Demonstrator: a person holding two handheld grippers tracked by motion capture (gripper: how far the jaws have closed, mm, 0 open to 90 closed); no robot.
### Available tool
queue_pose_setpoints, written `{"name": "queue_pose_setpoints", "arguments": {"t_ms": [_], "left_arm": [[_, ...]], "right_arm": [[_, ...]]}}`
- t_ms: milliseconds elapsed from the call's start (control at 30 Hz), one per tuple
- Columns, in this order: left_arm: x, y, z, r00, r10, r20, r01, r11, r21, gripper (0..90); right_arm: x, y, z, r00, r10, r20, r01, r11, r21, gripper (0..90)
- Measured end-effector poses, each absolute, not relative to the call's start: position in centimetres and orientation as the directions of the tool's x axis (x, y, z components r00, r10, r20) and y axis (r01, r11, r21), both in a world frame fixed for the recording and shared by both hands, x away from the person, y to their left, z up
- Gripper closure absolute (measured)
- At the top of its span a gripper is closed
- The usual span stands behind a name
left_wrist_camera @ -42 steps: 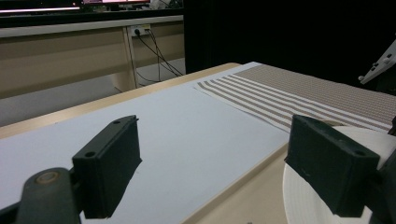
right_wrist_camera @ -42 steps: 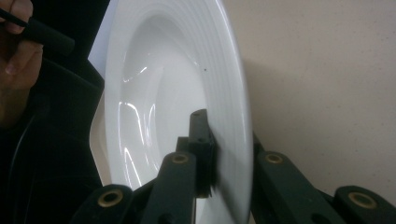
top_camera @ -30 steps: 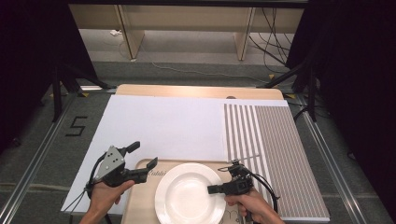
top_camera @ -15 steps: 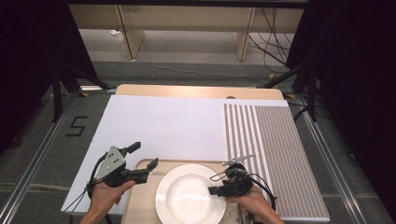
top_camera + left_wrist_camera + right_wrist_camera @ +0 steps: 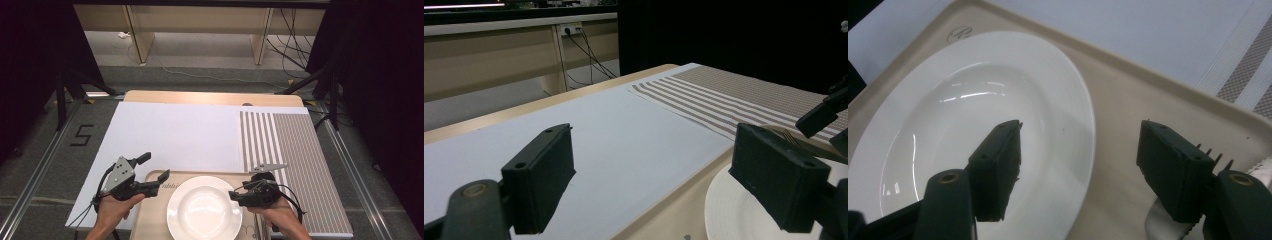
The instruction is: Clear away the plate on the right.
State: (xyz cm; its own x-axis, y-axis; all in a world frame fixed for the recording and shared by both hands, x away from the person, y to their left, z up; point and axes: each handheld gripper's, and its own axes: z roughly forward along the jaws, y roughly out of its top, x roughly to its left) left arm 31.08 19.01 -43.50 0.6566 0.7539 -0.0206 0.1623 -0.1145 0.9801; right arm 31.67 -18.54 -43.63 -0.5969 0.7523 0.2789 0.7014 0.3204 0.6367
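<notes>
- Plate [image 5: 204, 210], white and deep, seated on beige tray [image 5: 152, 220] at 6 o'clock of the worktop [image 5: 210, 97]; white sheet [image 5: 175, 135] beyond it toward 12, striped mat [image 5: 290, 160] toward 3.
- Right gripper [image 5: 239, 192] at 3 o'clock of the plate, poised over the rim. Jaws apart, just been opening; in the right gripper view [image 5: 1080, 160] nothing clamped, only rim and bare tray in the gap below.
- Left gripper [image 5: 155, 166] at 9 o'clock of the plate, over the tray's corner, jaws spread wide, nothing between them [image 5: 654, 165].
- Fork [image 5: 1215, 155] just behind the right jaw, tines showing, on what looks like a white napkin [image 5: 1168, 225].
- Step in hand, judged: letting go at the plate's rim and clearing off.
- To do it well: keep the jaws wide, lift straight up before swinging away, so no pad catches the rim and tips the plate.
- Mind the fork at 3 o'clock; a sideways exit would likely nudge it.
- Left gripper best kept steady and off the tray.
- Writing: large "5" [image 5: 82, 135] marked on the floor at 9 o'clock of the worktop.
- Round emblem [image 5: 959, 34] on the tray's corner, too small to read.
</notes>
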Motion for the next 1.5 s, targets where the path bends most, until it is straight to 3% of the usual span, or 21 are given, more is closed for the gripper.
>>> {"name": "queue_pose_setpoints", "arguments": {"t_ms": [467,967,1500], "left_arm": [[31.1,19.0,-43.5,0.659,0.752,-0.024,0.165,-0.114,0.98,16.8],[31.1,18.9,-43.6,0.664,0.748,-0.025,0.169,-0.117,0.979,16.8],[31.1,18.9,-43.6,0.666,0.746,-0.031,0.175,-0.116,0.978,16.7]], "right_arm": [[31.3,-19.8,-42.0,-0.575,0.771,0.273,0.639,0.215,0.738,16.3],[30.8,-21.4,-40.8,-0.516,0.823,0.238,0.563,0.116,0.818,15.3],[29.8,-21.7,-40.2,-0.537,0.829,0.158,0.432,0.109,0.895,15.3]]}}
